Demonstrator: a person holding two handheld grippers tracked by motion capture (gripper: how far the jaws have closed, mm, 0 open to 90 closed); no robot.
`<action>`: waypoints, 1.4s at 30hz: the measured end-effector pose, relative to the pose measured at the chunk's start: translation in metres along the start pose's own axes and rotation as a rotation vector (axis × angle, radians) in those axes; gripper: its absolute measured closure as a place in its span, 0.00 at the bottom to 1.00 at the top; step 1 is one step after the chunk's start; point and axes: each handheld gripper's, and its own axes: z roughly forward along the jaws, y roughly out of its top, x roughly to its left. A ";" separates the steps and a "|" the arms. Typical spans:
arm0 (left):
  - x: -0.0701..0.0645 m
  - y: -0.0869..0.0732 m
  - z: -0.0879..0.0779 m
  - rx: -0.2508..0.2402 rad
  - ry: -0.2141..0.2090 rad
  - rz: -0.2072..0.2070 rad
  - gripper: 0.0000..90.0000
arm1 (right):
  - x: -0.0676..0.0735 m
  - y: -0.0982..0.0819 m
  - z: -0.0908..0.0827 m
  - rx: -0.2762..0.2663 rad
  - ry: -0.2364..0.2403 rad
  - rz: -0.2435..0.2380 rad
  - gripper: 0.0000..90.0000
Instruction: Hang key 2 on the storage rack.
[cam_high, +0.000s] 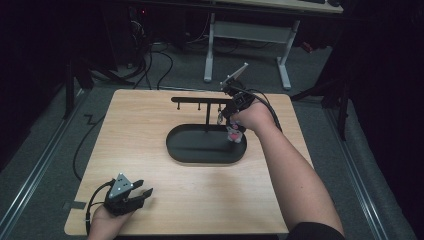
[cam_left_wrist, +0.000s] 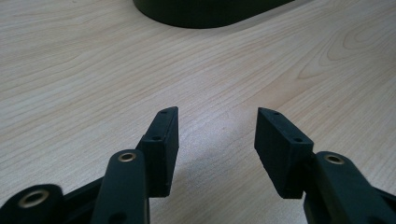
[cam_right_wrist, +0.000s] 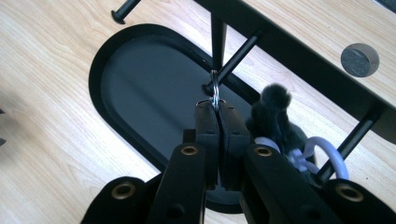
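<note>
Ring (cam_right_wrist: 215, 91): sitting pinched in right gripper (cam_right_wrist: 217, 106), jaws shut on it, just under rack (cam_right_wrist: 299, 46) peg (cam_right_wrist: 240, 53), above tray (cam_right_wrist: 140, 93) near table's far edge.
Risk: likely slipping out edge-on, or missing peg tip.
Obstacles: crowding from pompom (cam_right_wrist: 273, 112), loop (cam_right_wrist: 327, 154), post (cam_right_wrist: 217, 37).
Left gripper (cam_left_wrist: 217, 140): resting wide open, empty, at table's near-left corner.

One black tray (cam_high: 200, 150) sits on one wooden table (cam_high: 150, 210). One black rack (cam_high: 200, 100) stands on the tray. One fluffy keychain (cam_right_wrist: 275, 116) is beside the rack. Two grippers: one (cam_high: 142, 194), two (cam_high: 226, 116).
</note>
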 end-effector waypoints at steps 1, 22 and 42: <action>0.000 0.000 0.000 0.001 -0.002 -0.002 0.56 | -0.001 0.001 0.000 0.003 -0.006 -0.005 0.99; 0.001 -0.002 0.003 0.016 -0.013 -0.001 0.56 | -0.007 0.014 0.012 -0.003 -0.085 -0.014 0.97; -0.002 0.000 0.002 0.015 -0.020 0.001 0.54 | 0.009 -0.006 -0.017 -0.058 -0.106 -0.029 0.66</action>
